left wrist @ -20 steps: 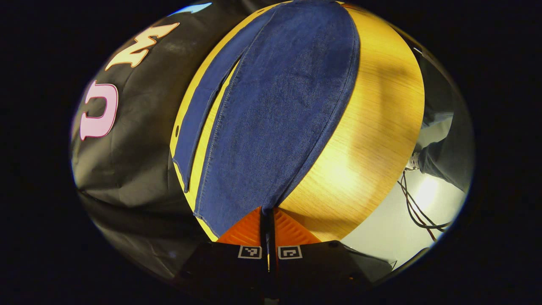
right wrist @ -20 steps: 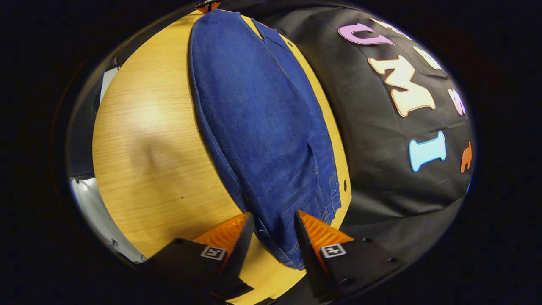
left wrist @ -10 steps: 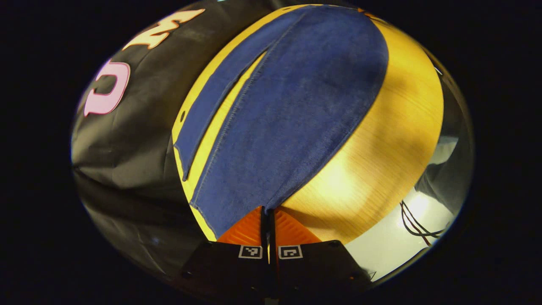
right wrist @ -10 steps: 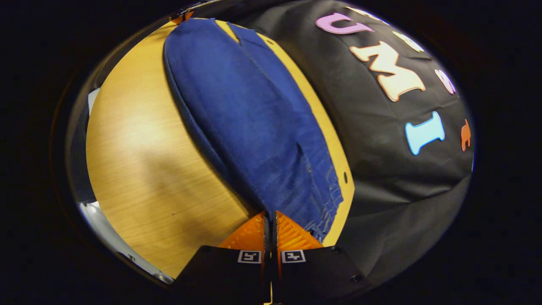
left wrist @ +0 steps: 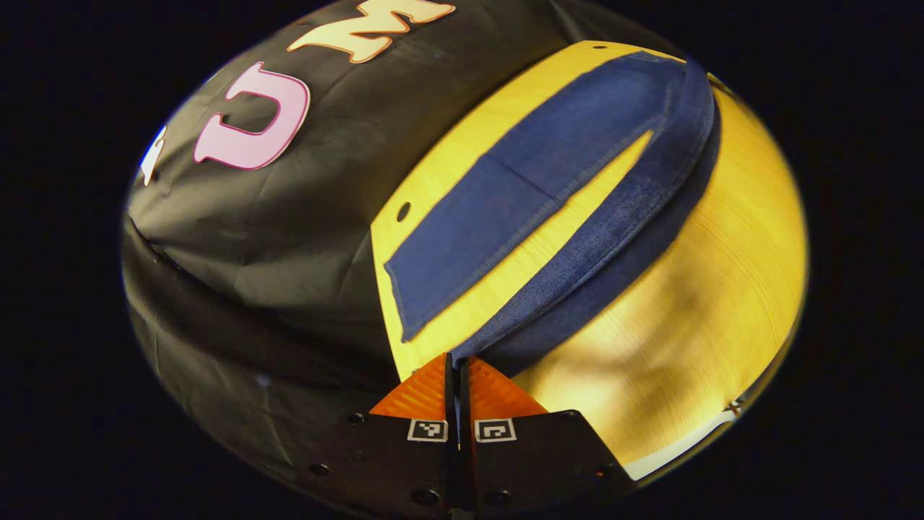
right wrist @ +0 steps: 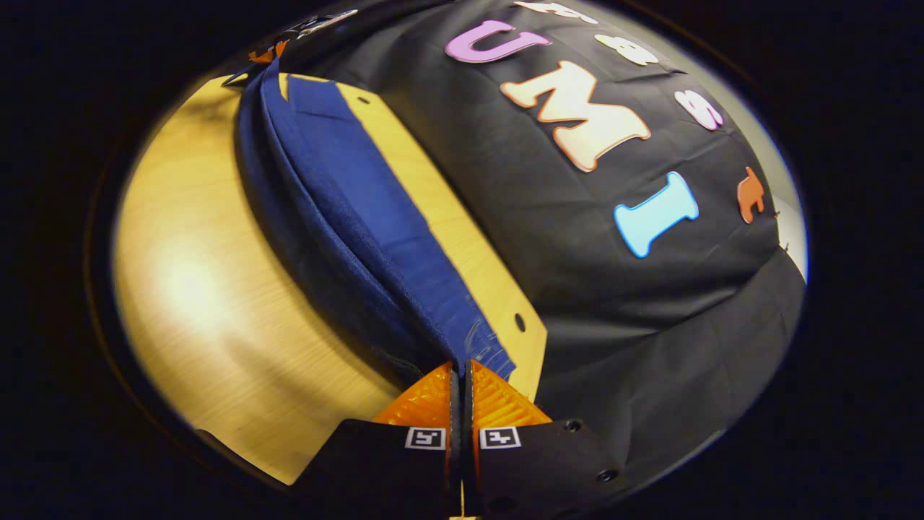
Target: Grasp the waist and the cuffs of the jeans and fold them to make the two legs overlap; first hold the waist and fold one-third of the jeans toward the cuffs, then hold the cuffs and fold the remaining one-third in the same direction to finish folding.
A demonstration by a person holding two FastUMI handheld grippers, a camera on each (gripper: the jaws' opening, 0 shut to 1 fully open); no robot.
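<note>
Above the pale wooden desk [left wrist: 686, 303], both tongs are clamped on the dark blue denim jeans [left wrist: 520, 195]: left tongs [left wrist: 456, 365] at a cuff, right tongs [right wrist: 460, 370] at the waist, one leg raised. Uneven carrying could skew the overlap; a thin pinch might slip.

Under the raised fold of the jeans [left wrist: 577, 245], worktop [left wrist: 693, 303] hidden. Denim edge pinched out of sight between closed fingers [right wrist: 426, 397]. Distant hand-held gripper [right wrist: 263, 54] too small to read.
</note>
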